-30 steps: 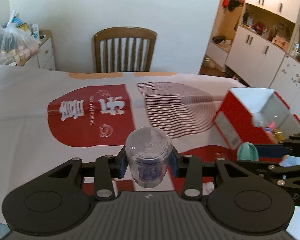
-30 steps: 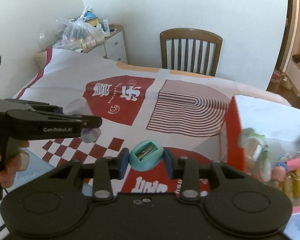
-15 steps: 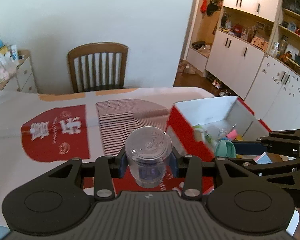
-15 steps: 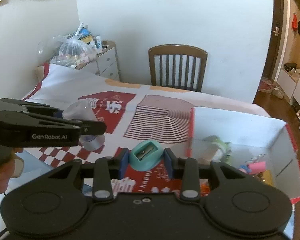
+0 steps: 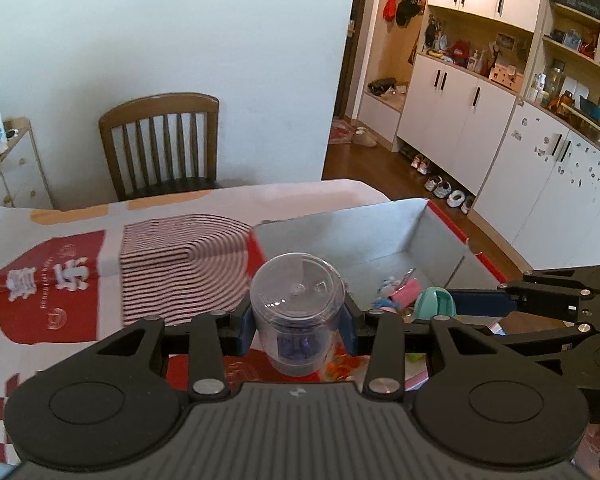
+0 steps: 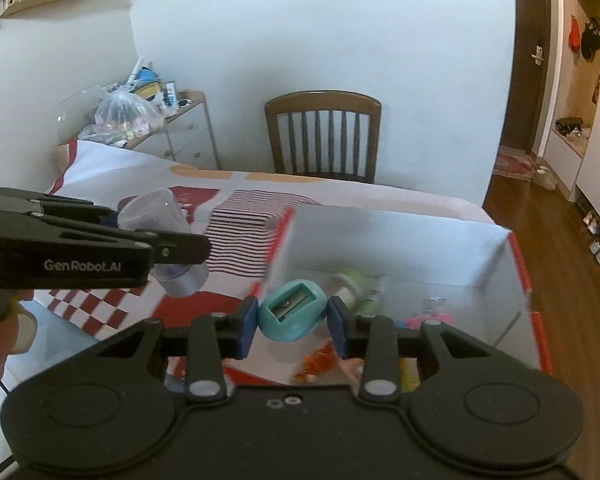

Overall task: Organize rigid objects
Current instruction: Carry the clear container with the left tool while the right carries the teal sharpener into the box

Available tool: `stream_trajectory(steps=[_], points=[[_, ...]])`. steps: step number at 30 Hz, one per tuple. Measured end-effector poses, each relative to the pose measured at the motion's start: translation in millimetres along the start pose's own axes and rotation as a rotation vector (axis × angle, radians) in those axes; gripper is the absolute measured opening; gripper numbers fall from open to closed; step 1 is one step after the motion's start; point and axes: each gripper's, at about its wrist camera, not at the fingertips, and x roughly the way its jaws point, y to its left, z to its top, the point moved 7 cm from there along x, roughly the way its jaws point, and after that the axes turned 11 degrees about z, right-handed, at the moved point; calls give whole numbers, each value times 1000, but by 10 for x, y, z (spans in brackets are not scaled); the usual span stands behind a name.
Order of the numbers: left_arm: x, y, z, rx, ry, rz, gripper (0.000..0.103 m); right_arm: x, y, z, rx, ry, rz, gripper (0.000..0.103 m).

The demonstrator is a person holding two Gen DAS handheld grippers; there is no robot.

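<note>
Between the left gripper's (image 5: 299,326) blue pads sits 1 clear plastic jar (image 5: 297,312), clamped at its sides, w/ small blue bits inside. It hangs over the near-left corner of the red box (image 5: 446,236). Right gripper (image 6: 292,324) pinches 1 teal pencil sharpener (image 6: 291,315) above the box's near edge. Box is open-topped, grey inside; contents incl. a pink piece (image 5: 407,290), a green-yellow item (image 6: 358,286), other small toys, blurred, can't count. Box sits at the right edge of the patterned tablecloth (image 5: 72,276). 1 wooden chair (image 5: 160,144) at the far edge.

Clear plastic jar (image 5: 297,312) in left claw (image 5: 298,322), above red box (image 5: 440,240).
</note>
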Motion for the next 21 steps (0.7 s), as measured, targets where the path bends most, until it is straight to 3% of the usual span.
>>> stream_trajectory(steps=[11, 21], points=[[497, -626, 99, 18, 60, 0, 40, -97, -822, -285, 57, 41, -56, 36], [1023, -956, 244, 36, 98, 14, 40, 150, -1191, -423, 81, 100, -64, 36]])
